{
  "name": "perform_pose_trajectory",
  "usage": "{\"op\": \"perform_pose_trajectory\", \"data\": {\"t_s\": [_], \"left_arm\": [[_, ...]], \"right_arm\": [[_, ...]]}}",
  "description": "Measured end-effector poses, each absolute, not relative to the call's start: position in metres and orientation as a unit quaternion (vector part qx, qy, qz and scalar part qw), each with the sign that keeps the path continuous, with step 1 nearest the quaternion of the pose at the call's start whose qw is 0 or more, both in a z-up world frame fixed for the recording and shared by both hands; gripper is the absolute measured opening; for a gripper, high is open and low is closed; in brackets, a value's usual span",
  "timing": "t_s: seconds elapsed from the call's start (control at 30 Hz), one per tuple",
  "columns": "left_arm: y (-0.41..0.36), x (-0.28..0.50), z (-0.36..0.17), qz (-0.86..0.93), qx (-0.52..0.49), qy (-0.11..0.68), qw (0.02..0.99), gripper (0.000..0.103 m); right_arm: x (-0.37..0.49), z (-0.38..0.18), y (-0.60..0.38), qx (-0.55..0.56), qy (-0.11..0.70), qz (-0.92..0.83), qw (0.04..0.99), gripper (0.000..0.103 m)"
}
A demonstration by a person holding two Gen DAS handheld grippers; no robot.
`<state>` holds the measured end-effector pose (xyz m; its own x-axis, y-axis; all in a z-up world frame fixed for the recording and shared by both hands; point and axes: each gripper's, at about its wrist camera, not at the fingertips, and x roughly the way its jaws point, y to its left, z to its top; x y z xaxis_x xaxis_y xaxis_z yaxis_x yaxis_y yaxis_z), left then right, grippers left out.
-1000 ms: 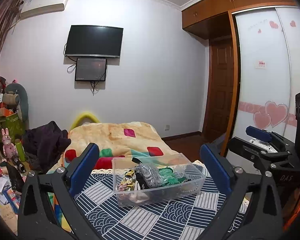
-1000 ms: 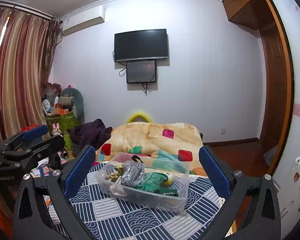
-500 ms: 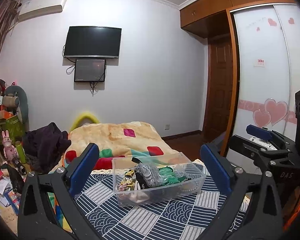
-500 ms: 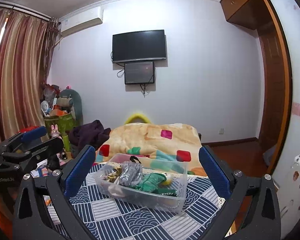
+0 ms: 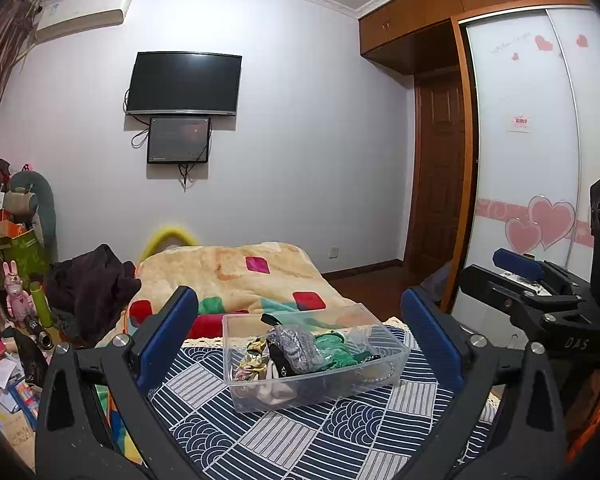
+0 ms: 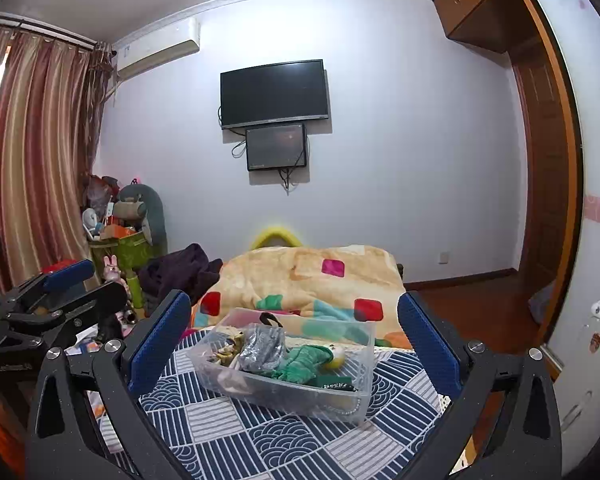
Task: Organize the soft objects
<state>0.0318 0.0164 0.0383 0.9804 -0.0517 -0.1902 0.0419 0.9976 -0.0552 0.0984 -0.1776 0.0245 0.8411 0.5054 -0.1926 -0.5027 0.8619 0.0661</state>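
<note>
Over the last second little changes: I see the clear plastic bin [image 5: 314, 360] slide a touch lower and to the right in the left wrist view, and the wall-mounted television [image 5: 184, 83] drift with it, which I read as a slight swing of both cameras rather than any shift of the bin itself. For the task this means the soft objects [image 5: 300, 350] lie as they did, heaped inside the bin, none of them in either tool. My left gripper [image 5: 300, 332] stands spread wide, its blue pads framing the bin from a distance with nothing between them; my right gripper [image 6: 294, 334] is equally spread and empty, and appears in the left view as a black frame at the right edge. The bin is a thin, transparent, straight-walled tub resting on a patterned cloth [image 6: 260, 436] of navy and white stripes and wave scales, which covers a raised surface in front of the bed's plush yellow blanket [image 6: 300, 276]. Inside I make out a crinkled grey glittery piece [image 6: 262, 346], a green knitted or fleecy item [image 6: 304, 362], a small pale-yellow rounded thing, black straps, and a beaded string along the near wall. Such a heap would fit either sorting not yet finished or items already gathered into one container.
</note>
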Motion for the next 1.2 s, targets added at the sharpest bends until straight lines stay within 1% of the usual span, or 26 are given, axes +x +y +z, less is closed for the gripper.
{"op": "perform_pose_trajectory", "data": {"t_s": [1.2], "left_arm": [[0.0194,0.0377,0.0353,-0.033,-0.046,0.113,0.992,0.103]], "right_arm": [[0.0965,0.0261,-0.1734,0.004,0.101,0.268,0.958,0.103]]}}
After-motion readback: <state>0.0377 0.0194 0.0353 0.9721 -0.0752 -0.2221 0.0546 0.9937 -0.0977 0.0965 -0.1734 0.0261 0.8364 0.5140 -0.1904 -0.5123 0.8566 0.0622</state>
